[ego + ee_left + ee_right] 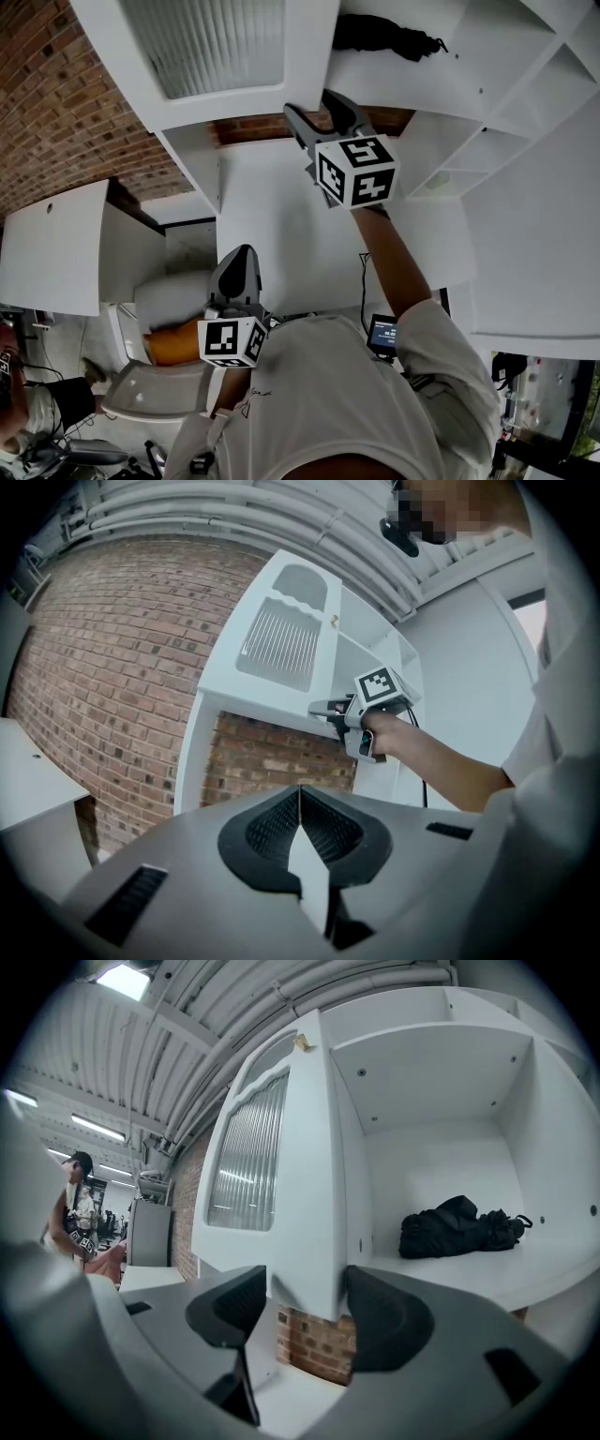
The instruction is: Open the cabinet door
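The white cabinet door (309, 56) with a ribbed glass pane (216, 37) stands swung out from the upper cabinet (525, 112). In the right gripper view the door's free edge (309, 1194) runs down between my right gripper's (305, 1312) jaws, which are spread wide; the lower corner sits in the gap without being squeezed. From the head view the right gripper (317, 111) is raised at that corner. My left gripper (239, 267) hangs lower, away from the door, with its pads (319, 832) pressed together on nothing. The left gripper view shows the door (281, 649) and the right gripper (323, 708).
A black bundle (459, 1227) lies on the exposed shelf (506, 1269). A brick wall (56, 112) is behind and to the left. Another white door panel (52, 248) stands open lower left. A small lit screen (382, 333) hangs at my waist. A person (75, 1213) stands far off.
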Tool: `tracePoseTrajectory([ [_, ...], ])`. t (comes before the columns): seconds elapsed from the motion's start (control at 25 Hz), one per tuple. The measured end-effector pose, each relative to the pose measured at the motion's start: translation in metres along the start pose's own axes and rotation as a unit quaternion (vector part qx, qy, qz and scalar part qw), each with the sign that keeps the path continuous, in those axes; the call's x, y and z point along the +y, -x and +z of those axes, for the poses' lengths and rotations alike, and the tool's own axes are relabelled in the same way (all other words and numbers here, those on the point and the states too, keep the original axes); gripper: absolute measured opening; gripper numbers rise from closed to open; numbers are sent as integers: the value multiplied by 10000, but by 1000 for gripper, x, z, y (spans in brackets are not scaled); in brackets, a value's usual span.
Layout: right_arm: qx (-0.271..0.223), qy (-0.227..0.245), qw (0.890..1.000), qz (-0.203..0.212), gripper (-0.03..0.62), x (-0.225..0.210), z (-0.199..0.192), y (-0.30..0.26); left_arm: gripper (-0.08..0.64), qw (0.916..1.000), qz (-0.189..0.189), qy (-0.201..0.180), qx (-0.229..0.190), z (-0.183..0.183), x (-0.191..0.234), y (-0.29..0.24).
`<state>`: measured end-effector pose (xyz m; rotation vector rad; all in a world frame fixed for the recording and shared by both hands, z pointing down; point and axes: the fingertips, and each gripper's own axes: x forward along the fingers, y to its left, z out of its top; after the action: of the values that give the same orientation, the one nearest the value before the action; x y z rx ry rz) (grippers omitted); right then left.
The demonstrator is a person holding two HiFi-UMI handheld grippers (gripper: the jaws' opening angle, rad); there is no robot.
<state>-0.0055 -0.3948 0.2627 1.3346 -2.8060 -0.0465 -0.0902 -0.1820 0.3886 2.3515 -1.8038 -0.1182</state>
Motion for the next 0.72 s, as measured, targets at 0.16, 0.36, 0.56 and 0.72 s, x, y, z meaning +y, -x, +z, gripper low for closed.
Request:
tracePoseTrajectory([
  [0.16,51,53,9999,-129,263,2,-1,-1,17,10000,-9,11,-1,-1,1,2],
  [0.36,79,-195,9996,-169,276,4,1,1,17,10000,11,48,-21,-1,2,6],
  [0.56,56,-143,9995,-270,278,5,1,0,17,9999,100,83,-47,2,10,10],
  [0.72,65,-128,9995,-274,277,6,1,1,17,9999,93,90,-61,2,10,12],
])
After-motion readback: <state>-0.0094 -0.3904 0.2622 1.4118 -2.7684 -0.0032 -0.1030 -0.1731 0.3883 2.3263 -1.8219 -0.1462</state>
